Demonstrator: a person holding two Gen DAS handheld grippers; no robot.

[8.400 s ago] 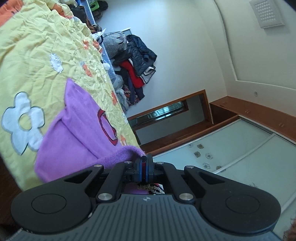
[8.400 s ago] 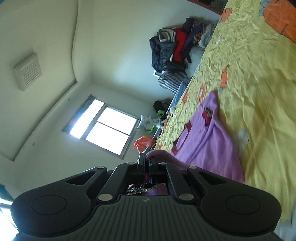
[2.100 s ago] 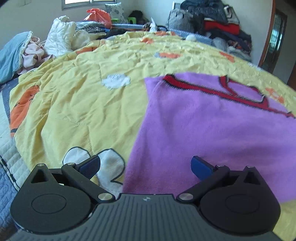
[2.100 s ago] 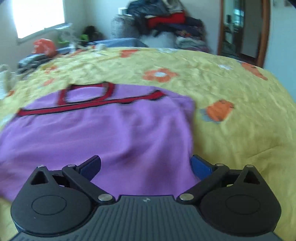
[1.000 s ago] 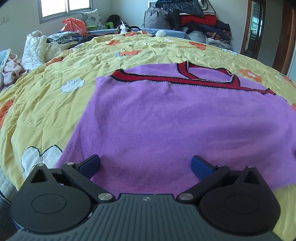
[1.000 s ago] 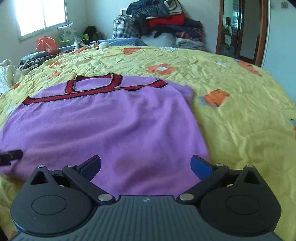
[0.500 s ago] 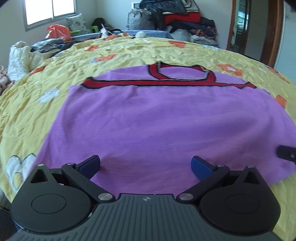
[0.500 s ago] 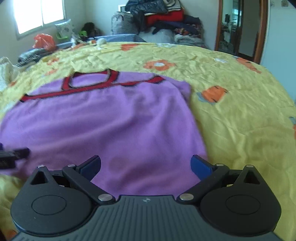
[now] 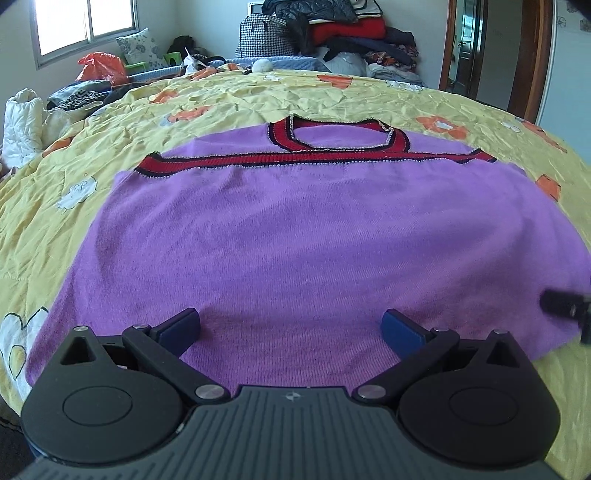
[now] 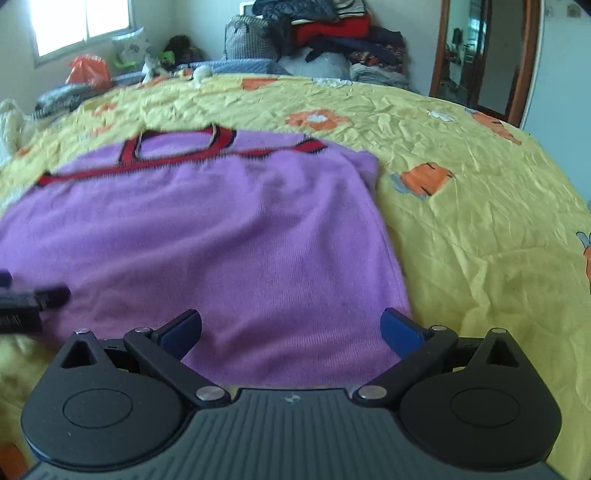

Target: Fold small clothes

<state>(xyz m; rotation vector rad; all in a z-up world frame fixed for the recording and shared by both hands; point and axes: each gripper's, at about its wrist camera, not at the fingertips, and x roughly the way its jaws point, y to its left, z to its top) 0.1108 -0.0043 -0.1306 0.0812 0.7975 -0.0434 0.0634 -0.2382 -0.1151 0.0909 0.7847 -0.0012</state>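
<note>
A: How do the jaws stand?

B: Both are spread wide and hold nothing. The left gripper (image 9: 290,328) hangs over the near hem of the purple sweater (image 9: 295,236), toward its middle; the right gripper (image 10: 291,328) sits over the hem's right corner.

A: Why there?

B: I judge each is lined up to pinch the hem, so the bottom can be carried up toward the red neckline trim (image 9: 332,147).

A: And the garment itself?

B: It lies flat on the yellow quilt (image 10: 461,177), neck away from the person, spread out ready for a fold. A pile of clothes (image 9: 343,33) sits well beyond, at the far wall.
</note>
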